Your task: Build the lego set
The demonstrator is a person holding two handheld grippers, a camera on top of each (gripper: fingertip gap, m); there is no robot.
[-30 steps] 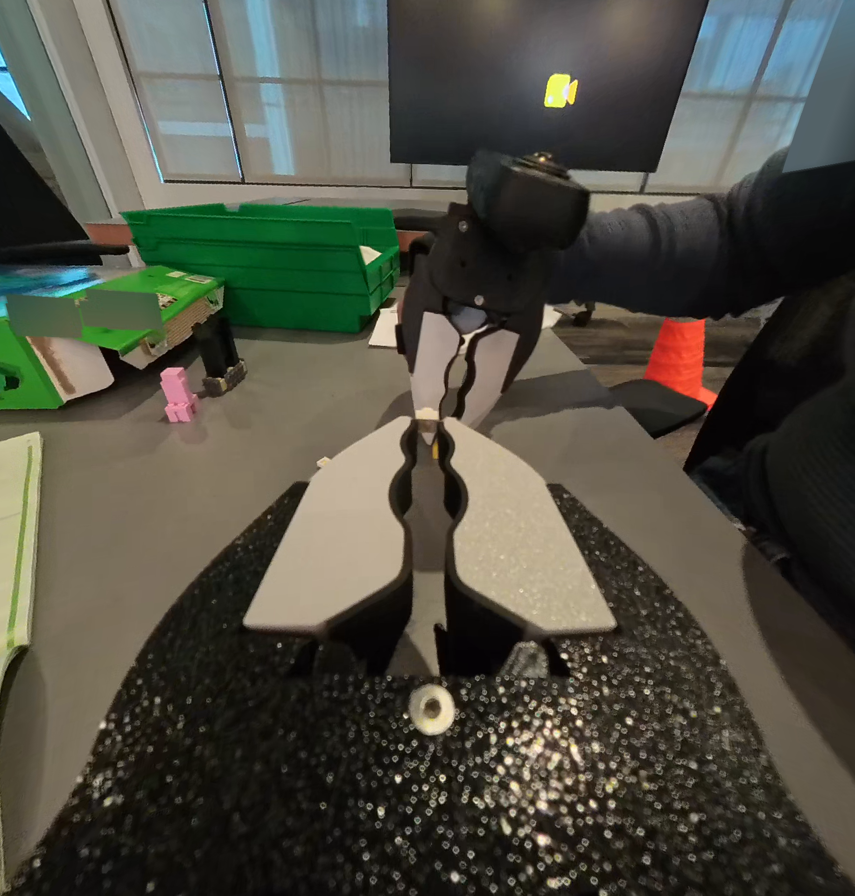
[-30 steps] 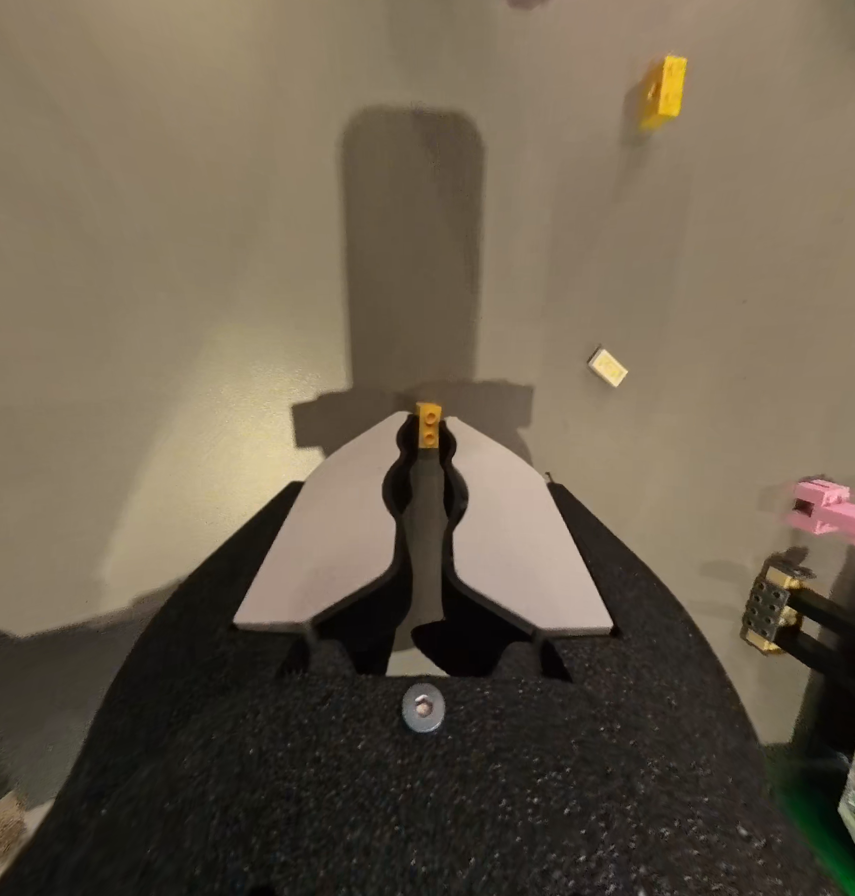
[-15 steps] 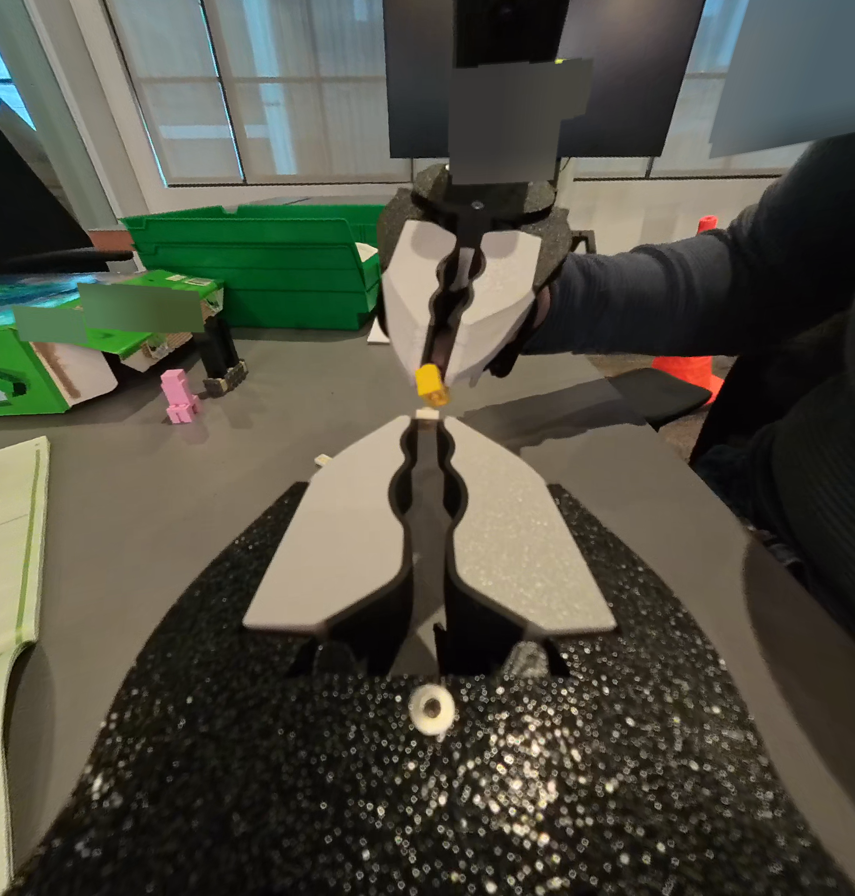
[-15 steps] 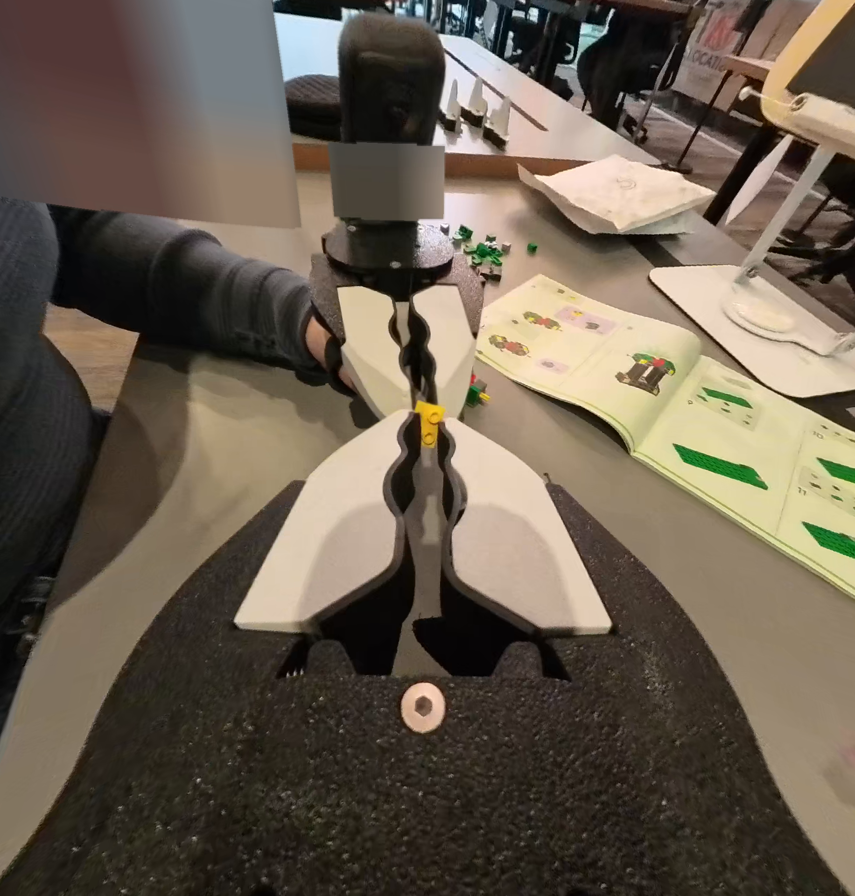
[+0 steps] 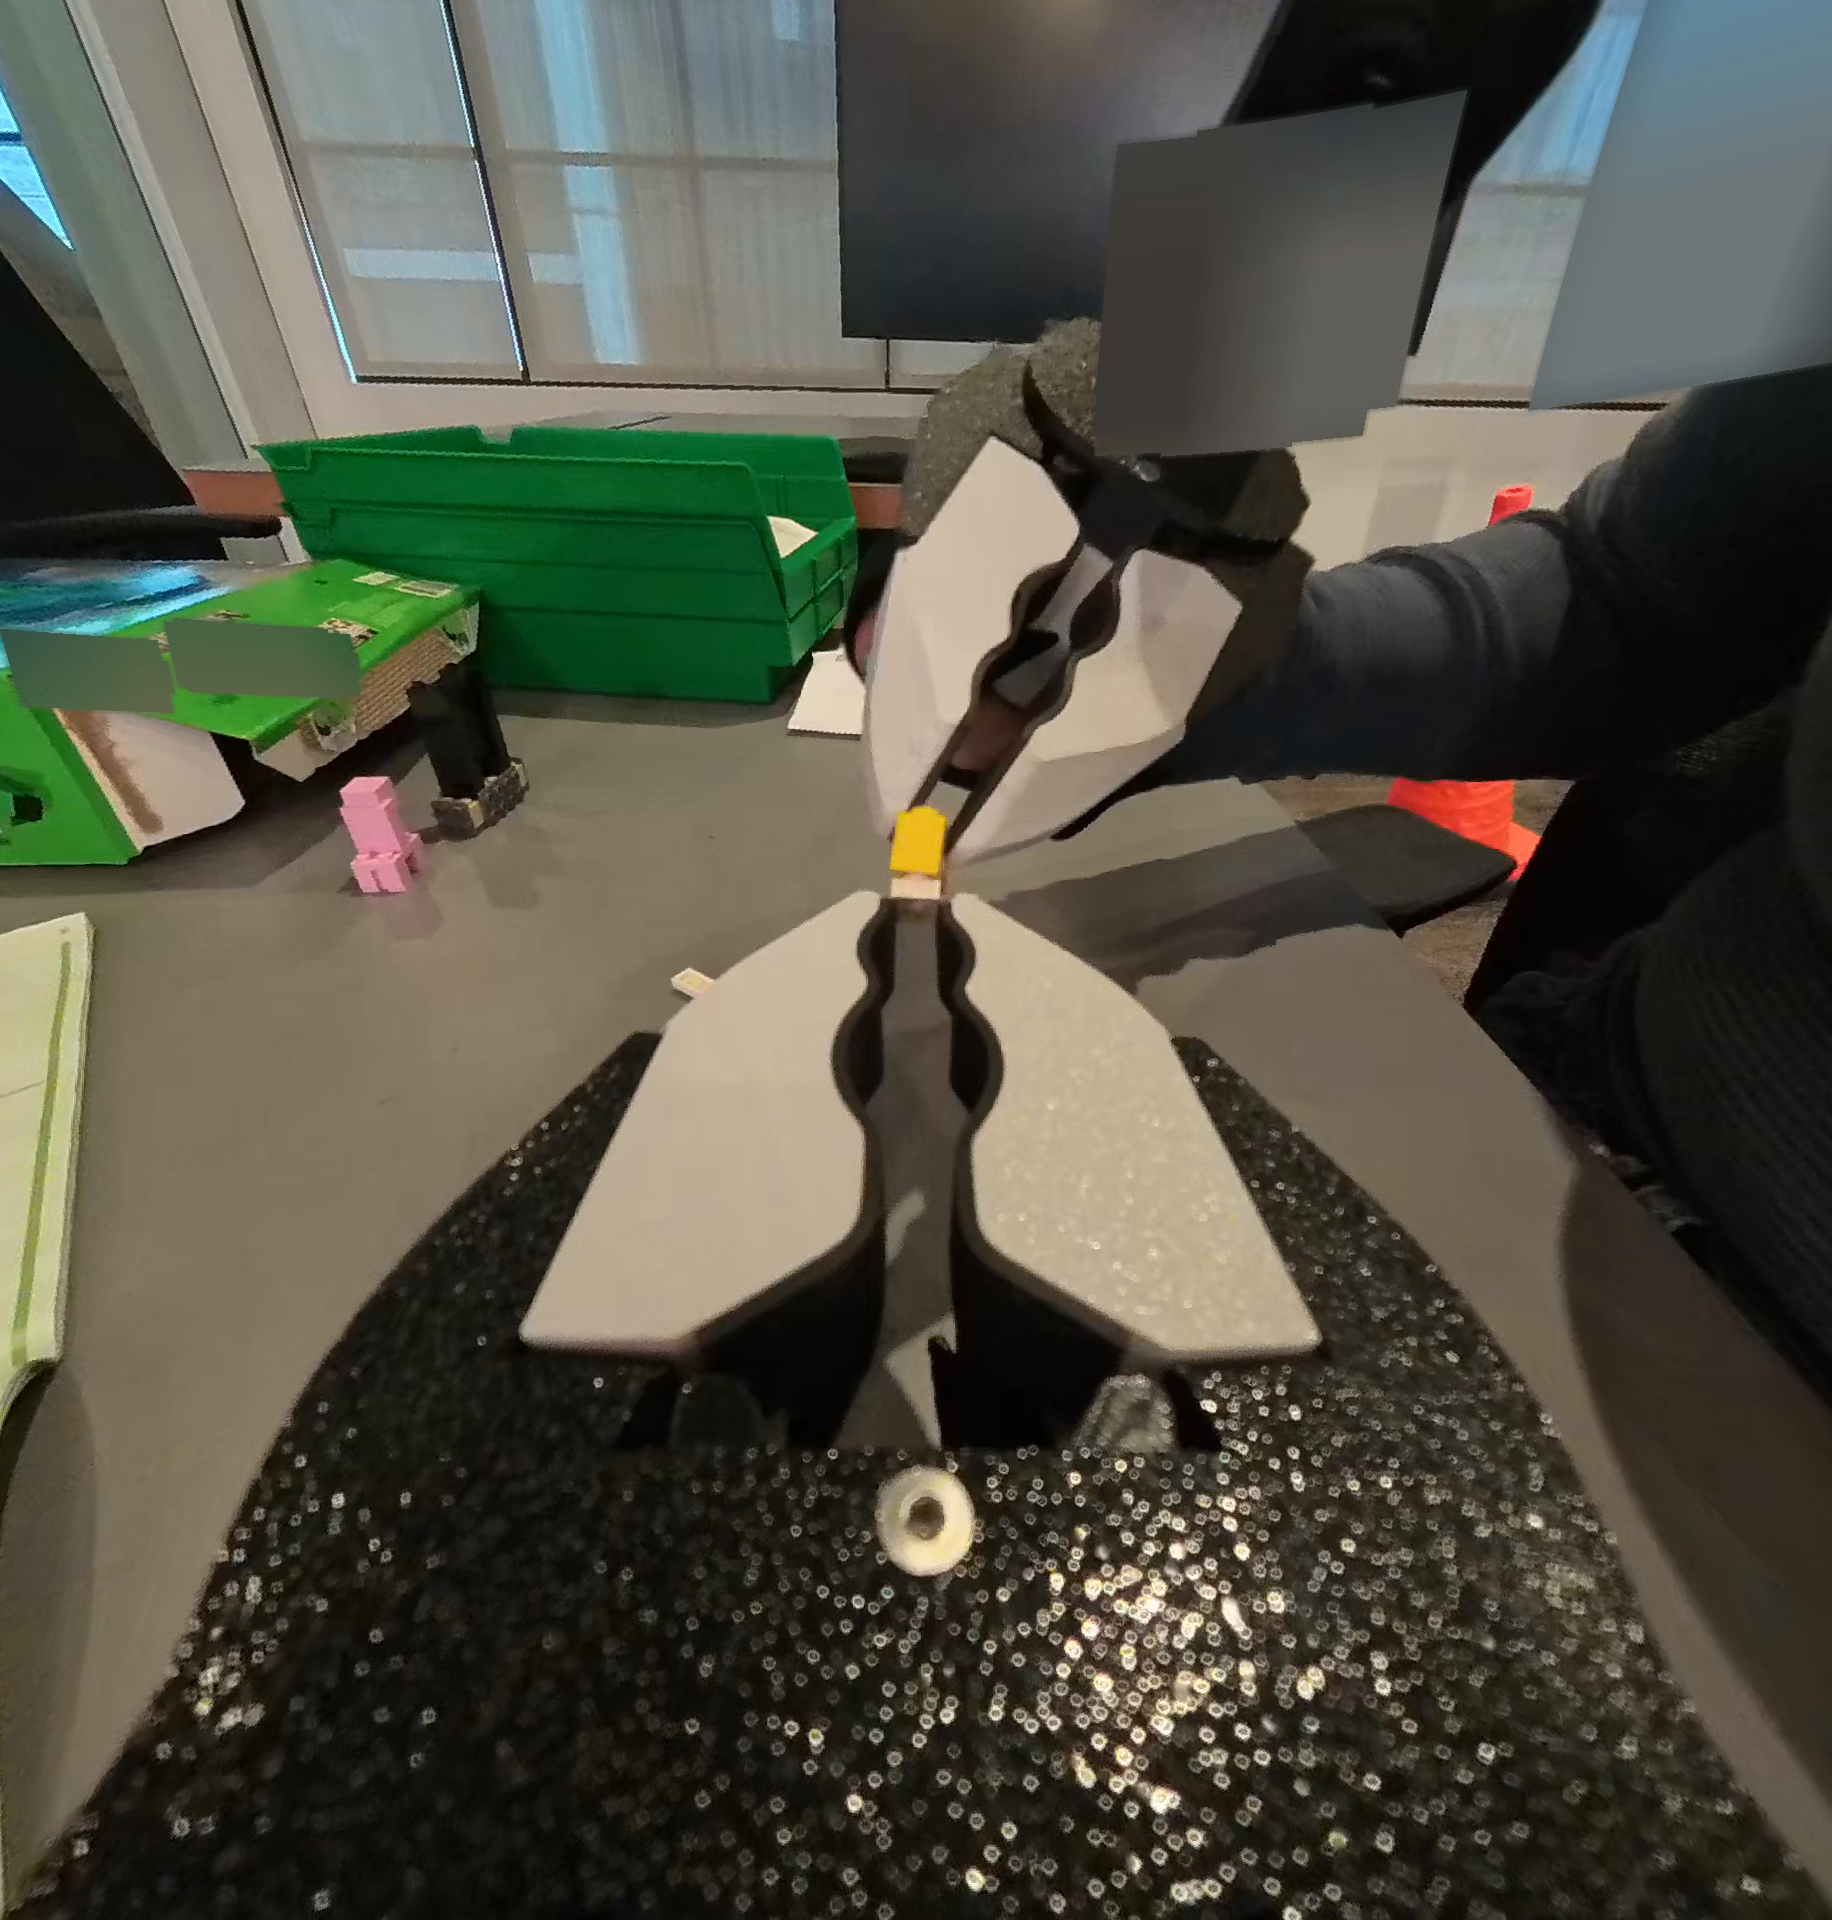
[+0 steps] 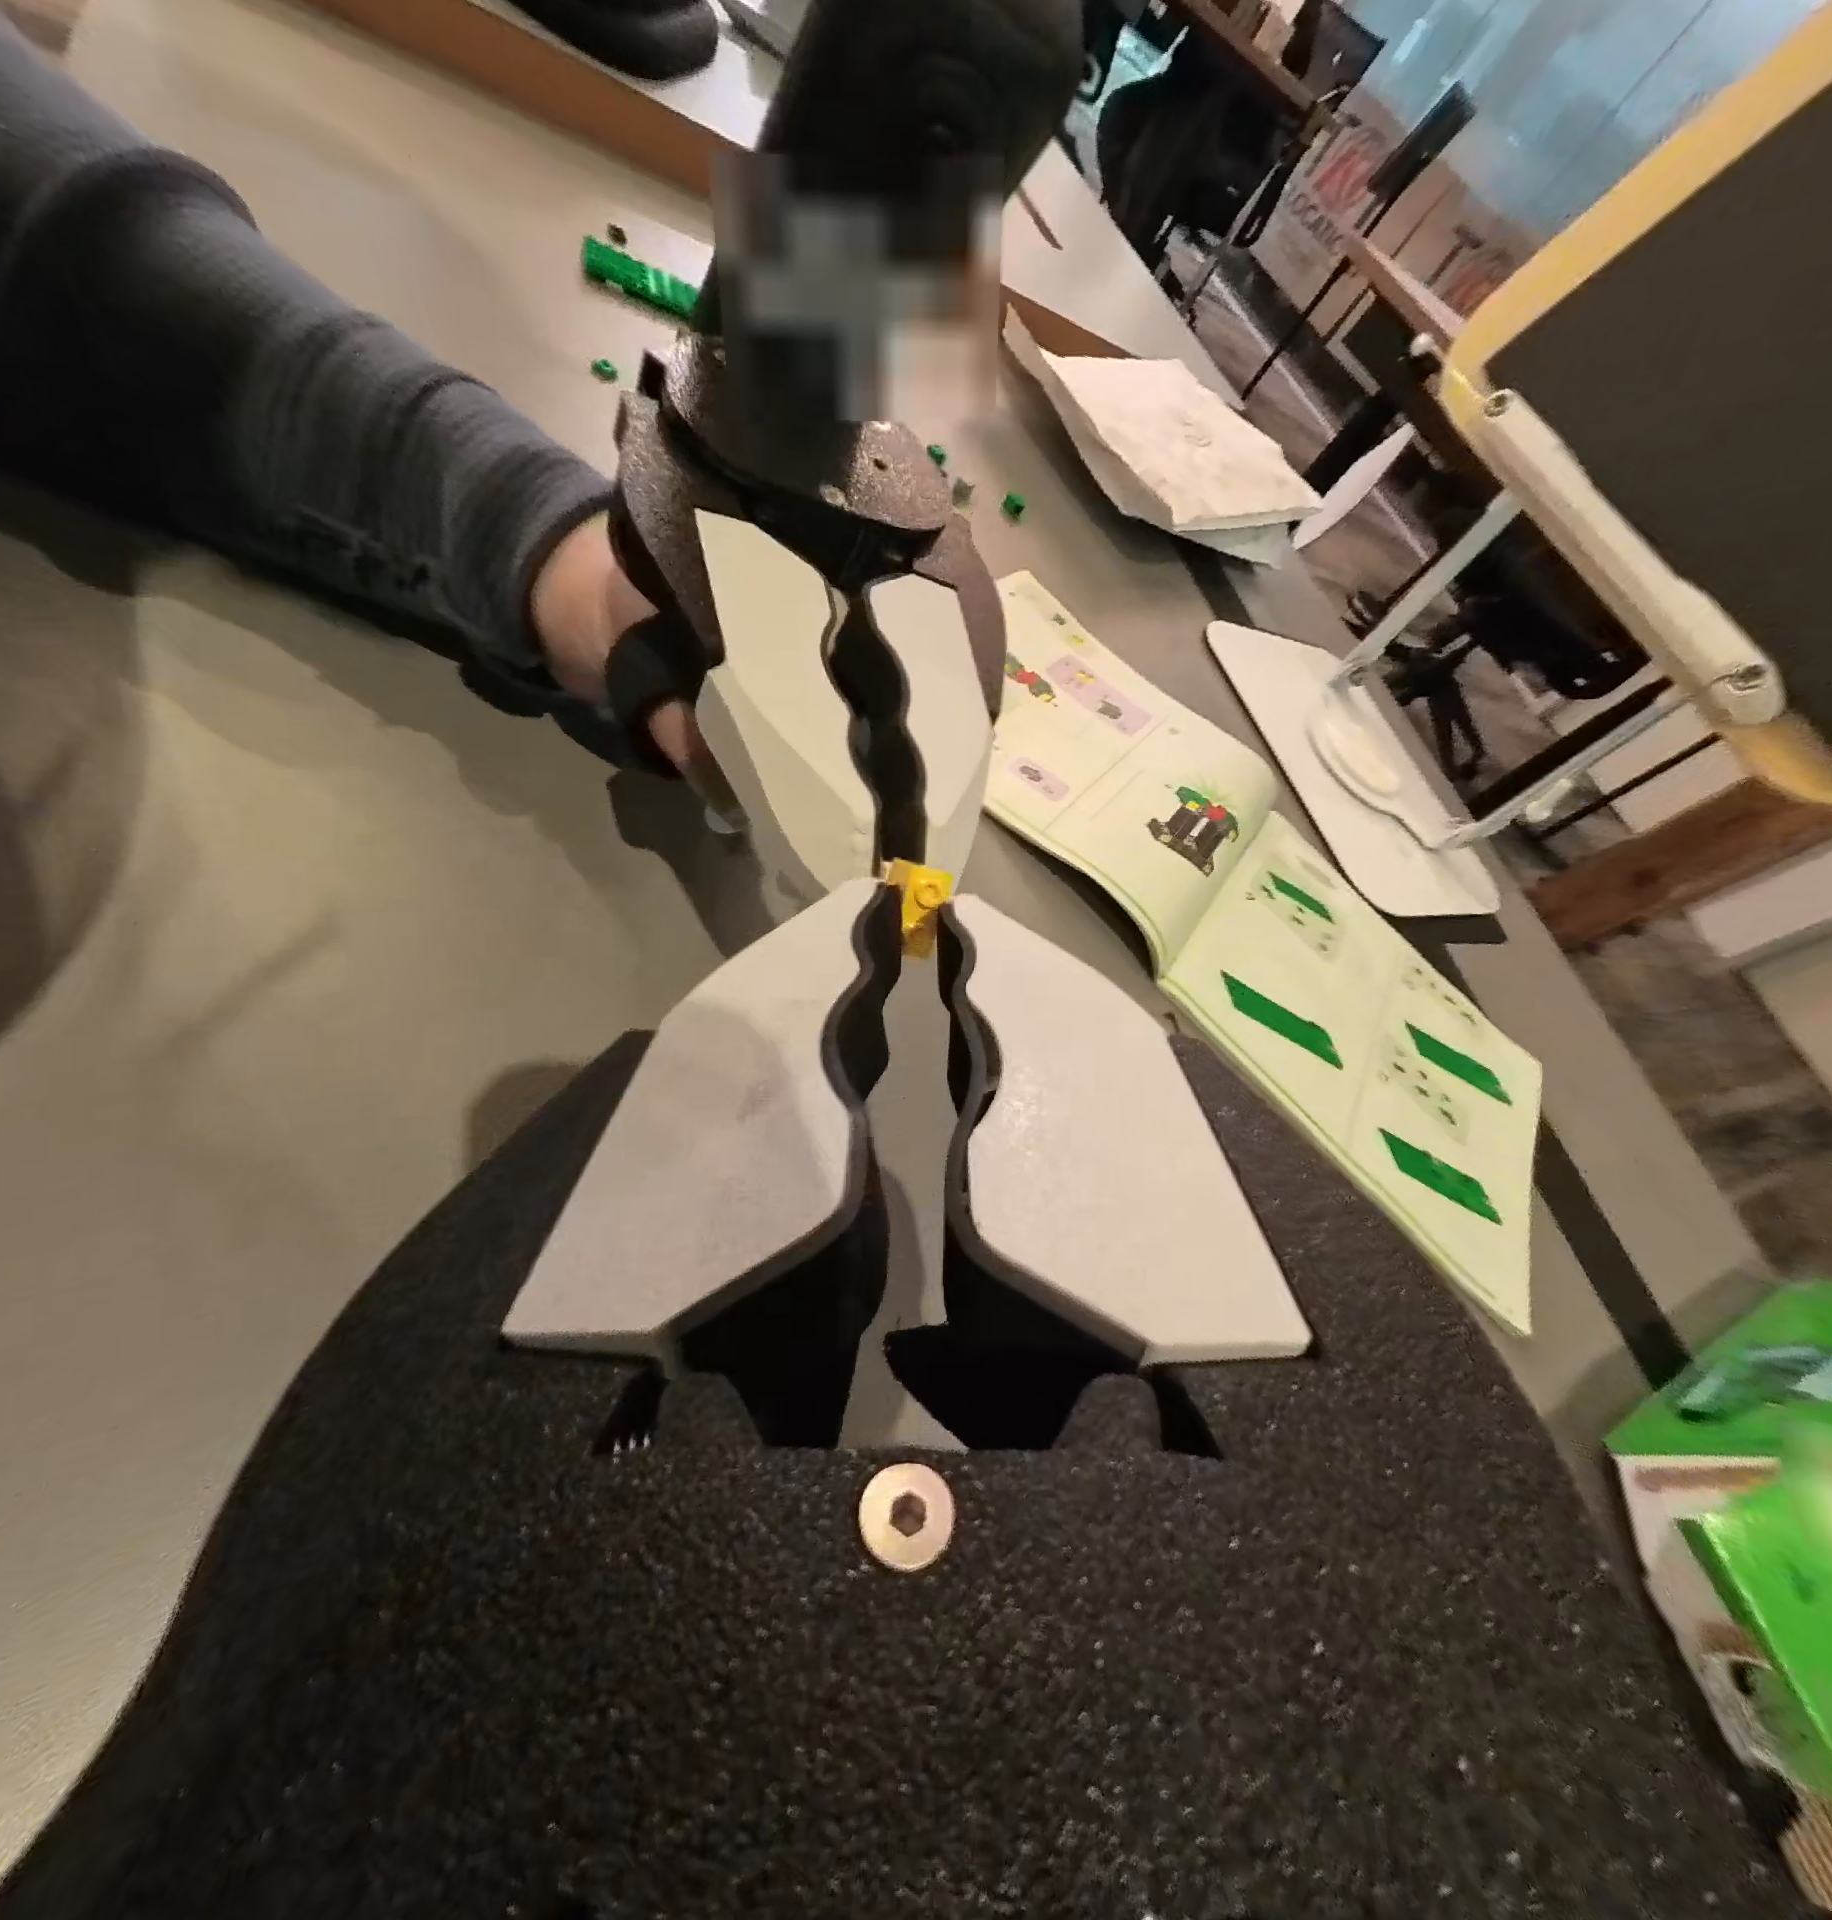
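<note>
My left gripper is shut on a small white brick at its fingertips, above the grey table. My right gripper is shut on a small yellow brick. In the left wrist view the right gripper comes down from above and holds the yellow brick right on top of the white one. In the right wrist view the left gripper meets my fingertips tip to tip, and the white brick is hidden behind the yellow one.
A pink figure and a black-legged build stand at the left by a green box and green bins. A loose white piece lies on the table. An open instruction booklet lies to the right. The tips of both grippers are at nearly the same place. Left tips and right tips are each some 25 cm from the pink figure.
My right gripper swung up from facing the table and came tip to tip with the left. The yellow brick dropped from just above the white brick onto it.
</note>
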